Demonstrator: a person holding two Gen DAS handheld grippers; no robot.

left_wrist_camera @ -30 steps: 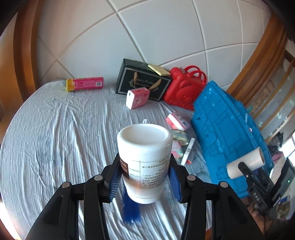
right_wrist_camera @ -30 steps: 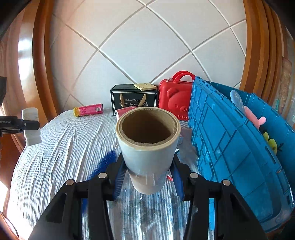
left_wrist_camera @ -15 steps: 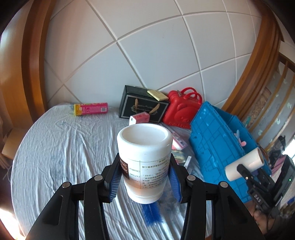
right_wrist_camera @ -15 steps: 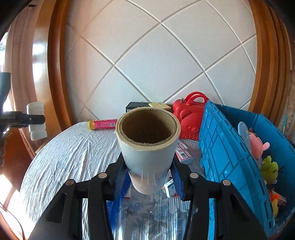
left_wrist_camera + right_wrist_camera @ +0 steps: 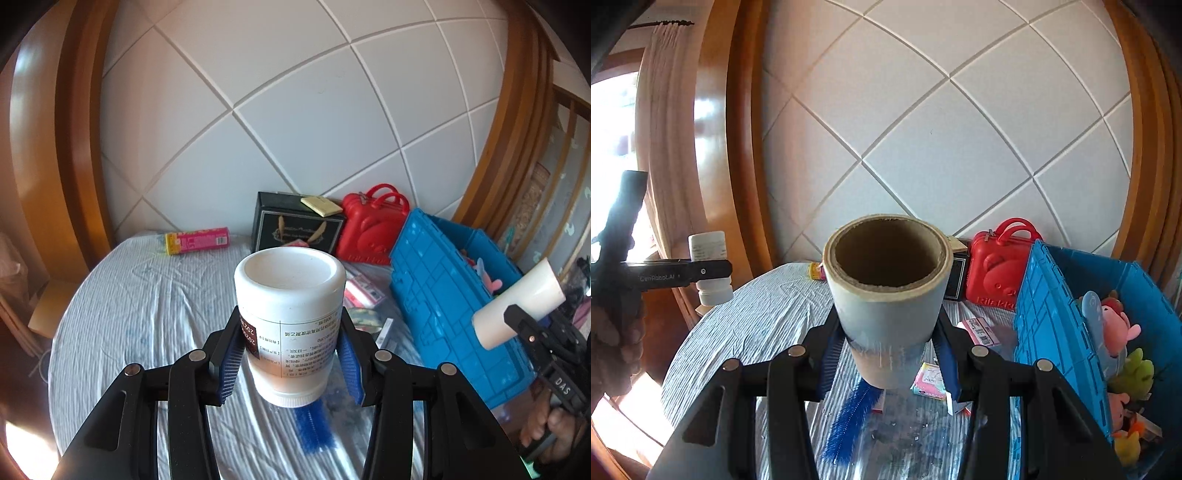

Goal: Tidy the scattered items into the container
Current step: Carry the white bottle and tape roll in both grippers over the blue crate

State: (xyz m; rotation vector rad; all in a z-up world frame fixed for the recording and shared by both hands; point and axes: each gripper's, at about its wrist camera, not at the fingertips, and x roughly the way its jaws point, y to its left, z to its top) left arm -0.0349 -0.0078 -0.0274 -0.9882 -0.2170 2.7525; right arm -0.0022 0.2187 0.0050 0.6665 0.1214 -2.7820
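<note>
My left gripper (image 5: 290,363) is shut on a white plastic jar (image 5: 290,314) with a printed label, held cap-down above the table. My right gripper (image 5: 888,356) is shut on a cardboard roll wrapped in clear film (image 5: 888,291), its hollow end facing the camera. The blue crate (image 5: 1067,332) stands at the right, with plush toys (image 5: 1123,328) inside. In the left wrist view the roll (image 5: 517,306) hangs in front of the crate (image 5: 443,295). In the right wrist view the jar (image 5: 709,266) shows at far left. A blue bristle brush (image 5: 853,417) lies on the tablecloth below.
At the back stand a black gift box (image 5: 295,225), a red bear case (image 5: 373,229) and a pink tube (image 5: 197,240). Small pink and white packets (image 5: 979,328) lie near the crate. The round table (image 5: 147,314) meets a tiled wall with wooden frames. A hand (image 5: 613,332) holds the left gripper.
Both grippers have risen with their loads. The table and its items sit lower in each view, and more of the wall and the crate's inside shows.
</note>
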